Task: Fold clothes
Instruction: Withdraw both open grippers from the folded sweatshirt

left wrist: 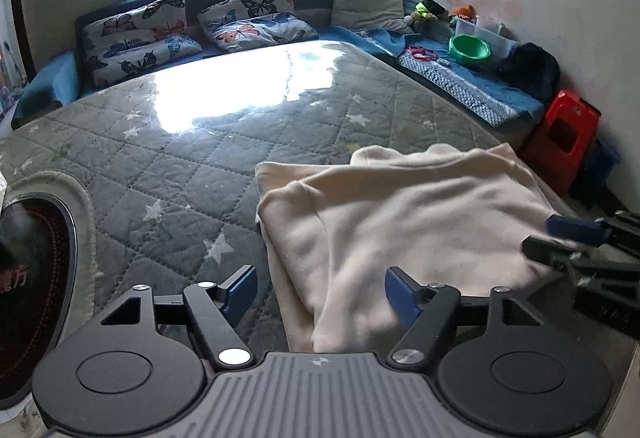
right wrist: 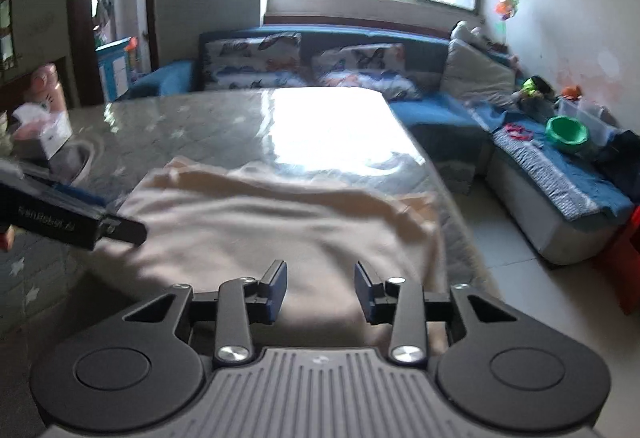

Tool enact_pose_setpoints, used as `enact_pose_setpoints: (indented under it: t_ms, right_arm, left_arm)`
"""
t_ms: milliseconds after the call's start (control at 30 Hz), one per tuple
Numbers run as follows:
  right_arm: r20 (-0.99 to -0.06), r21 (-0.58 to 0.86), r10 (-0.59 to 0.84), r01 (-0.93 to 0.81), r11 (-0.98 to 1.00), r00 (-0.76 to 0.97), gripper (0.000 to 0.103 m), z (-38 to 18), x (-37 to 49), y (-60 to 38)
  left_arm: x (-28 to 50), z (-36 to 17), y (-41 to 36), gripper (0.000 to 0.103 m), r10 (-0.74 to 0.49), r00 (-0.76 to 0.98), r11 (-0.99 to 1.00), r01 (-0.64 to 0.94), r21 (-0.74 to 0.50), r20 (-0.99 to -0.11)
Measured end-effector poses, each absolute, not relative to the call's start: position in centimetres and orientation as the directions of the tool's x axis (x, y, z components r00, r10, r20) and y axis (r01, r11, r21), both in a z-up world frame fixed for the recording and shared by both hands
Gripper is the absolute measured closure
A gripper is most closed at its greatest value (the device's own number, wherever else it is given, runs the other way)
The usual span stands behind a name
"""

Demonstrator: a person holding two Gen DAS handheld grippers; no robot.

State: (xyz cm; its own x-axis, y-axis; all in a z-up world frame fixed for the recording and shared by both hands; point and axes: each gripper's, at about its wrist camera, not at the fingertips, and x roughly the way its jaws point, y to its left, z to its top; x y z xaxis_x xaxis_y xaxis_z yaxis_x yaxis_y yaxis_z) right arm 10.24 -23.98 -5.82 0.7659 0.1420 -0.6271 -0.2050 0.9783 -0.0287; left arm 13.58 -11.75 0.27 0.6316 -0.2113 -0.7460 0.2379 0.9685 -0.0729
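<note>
A cream garment (left wrist: 400,210) lies folded on the grey quilted star-pattern table cover (left wrist: 168,158), near the table's right edge. My left gripper (left wrist: 320,292) is open and empty, just above the garment's near left corner. My right gripper (right wrist: 321,286) is open and empty, low over the garment's near edge (right wrist: 280,222). The right gripper also shows at the right in the left wrist view (left wrist: 560,238), over the garment's right side. The left gripper shows at the left in the right wrist view (right wrist: 100,222).
A round dark induction cooker (left wrist: 36,262) sits at the table's left. A tissue box (right wrist: 44,130) stands at the far left. A blue sofa (left wrist: 360,34) with butterfly pillows (left wrist: 140,34) runs behind and right, holding a green bowl (left wrist: 470,49). A red stool (left wrist: 560,138) stands right.
</note>
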Motion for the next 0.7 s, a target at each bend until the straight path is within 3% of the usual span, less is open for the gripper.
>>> enact_pose_setpoints:
  t_ms: [133,267,533,700]
  right_arm:
    - [-0.629,-0.049,0.123,-0.197,0.979,0.768,0.063,-6.6,9.5,-23.6]
    - [-0.599,-0.062,0.106,-0.178,0.982,0.793,0.051,-6.3,8.3,-23.3]
    - [-0.598,-0.078,0.092,-0.171,0.982,0.796,0.048,-6.4,7.7,-23.1]
    - [-0.596,-0.061,0.105,-0.175,0.983,0.796,0.035,-6.1,6.9,-22.8]
  left_arm:
    - [13.1,0.0,-11.7,0.021,-0.205,0.635,0.971,0.226,-0.074,-0.744]
    - [12.6,0.0,-11.6,0.014,-0.200,0.643,0.973,0.220,-0.073,-0.739]
    - [11.6,-0.5,-11.9,0.007,-0.196,0.640,0.972,0.226,-0.063,-0.743]
    - [10.7,-0.3,-11.7,0.002,-0.199,0.646,0.972,0.224,-0.066,-0.737]
